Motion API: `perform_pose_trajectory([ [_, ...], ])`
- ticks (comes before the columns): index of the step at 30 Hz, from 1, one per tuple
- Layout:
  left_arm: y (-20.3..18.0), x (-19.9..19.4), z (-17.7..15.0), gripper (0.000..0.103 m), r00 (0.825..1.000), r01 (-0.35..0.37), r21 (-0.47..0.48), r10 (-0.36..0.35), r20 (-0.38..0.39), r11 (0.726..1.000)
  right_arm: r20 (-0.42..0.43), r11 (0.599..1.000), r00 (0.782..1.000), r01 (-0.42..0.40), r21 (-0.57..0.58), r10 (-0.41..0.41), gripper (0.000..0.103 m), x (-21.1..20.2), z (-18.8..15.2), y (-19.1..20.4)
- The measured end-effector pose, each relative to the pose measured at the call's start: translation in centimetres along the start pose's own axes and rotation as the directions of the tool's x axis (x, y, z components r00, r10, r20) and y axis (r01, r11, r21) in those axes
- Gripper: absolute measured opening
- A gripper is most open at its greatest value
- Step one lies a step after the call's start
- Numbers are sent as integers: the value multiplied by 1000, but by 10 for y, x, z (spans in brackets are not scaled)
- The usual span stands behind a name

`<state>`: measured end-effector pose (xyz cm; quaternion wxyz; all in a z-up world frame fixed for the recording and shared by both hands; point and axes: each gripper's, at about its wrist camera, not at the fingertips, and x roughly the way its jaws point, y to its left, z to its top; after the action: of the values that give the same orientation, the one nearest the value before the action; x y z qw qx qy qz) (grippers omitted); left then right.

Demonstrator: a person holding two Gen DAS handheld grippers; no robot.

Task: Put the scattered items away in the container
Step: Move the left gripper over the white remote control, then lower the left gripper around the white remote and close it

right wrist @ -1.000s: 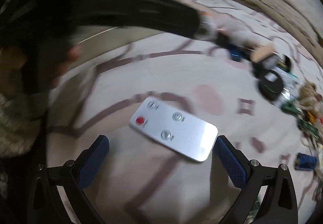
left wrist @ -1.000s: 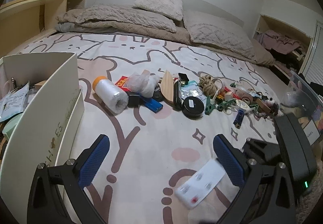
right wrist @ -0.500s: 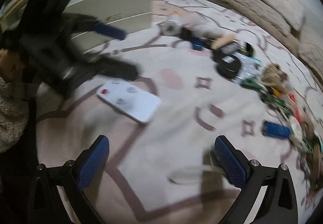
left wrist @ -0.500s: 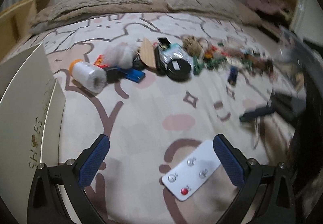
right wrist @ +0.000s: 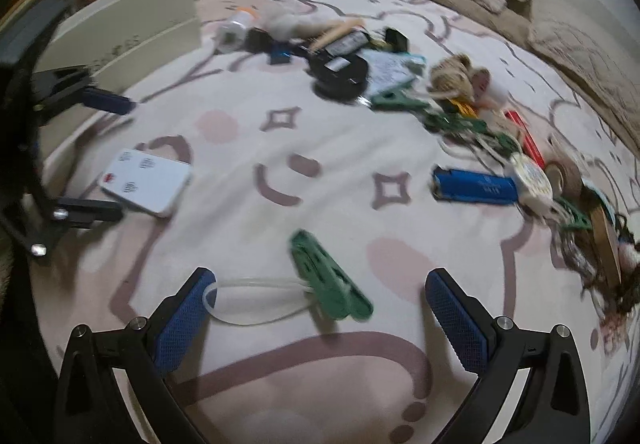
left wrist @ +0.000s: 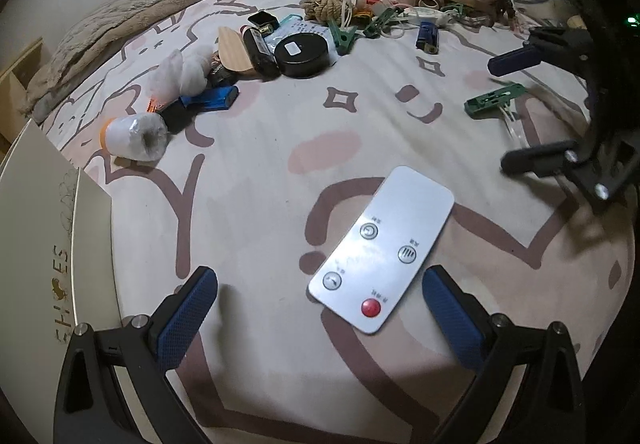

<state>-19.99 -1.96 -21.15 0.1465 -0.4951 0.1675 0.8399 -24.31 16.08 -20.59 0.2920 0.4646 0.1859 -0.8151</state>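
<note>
Scattered items lie on the bed cover with brown animal outlines (left wrist: 248, 211), and we see the cream box with the word SHOES (left wrist: 52, 244) at its left edge. Between the 2 blue pads of our left gripper (left wrist: 316, 312), which stand wide apart and hold nothing, rests the flat white remote control with 1 red button (left wrist: 382, 250); it touches neither pad. Our right gripper (right wrist: 320, 318) is also wide open and empty, low over the green plastic clip with a clear loop (right wrist: 328, 282). Farther away we see a row of small objects: the white roll with an orange end (left wrist: 134, 135), the round black tin (left wrist: 304, 51), the coil of brown rope (left wrist: 324, 5) and the blue lighter (right wrist: 474, 185).
</note>
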Motion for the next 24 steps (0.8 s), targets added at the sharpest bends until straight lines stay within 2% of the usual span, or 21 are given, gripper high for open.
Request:
perform_pose_trajectory([
  [5,12,-2,-5,103,999,-36,-8,36,-13,999,-5,998,1000,-23,61,23,103,10,-3,-16],
  [15,43,5,-2,103,989,-148,-162,147,-19,976,24,999,1000,12,40,-13,103,10,-7,-13],
  [21,44,10,0,103,990,-140,-189,139,-17,972,14,998,1000,-7,55,6,103,11,-6,-15],
  [22,43,8,-1,103,993,-118,-181,117,-13,976,19,998,1000,-13,62,11,103,10,-7,-16],
  [24,39,2,-2,103,1000,-15,-169,17,11,986,24,998,1000,-10,62,9,103,11,-7,-15],
])
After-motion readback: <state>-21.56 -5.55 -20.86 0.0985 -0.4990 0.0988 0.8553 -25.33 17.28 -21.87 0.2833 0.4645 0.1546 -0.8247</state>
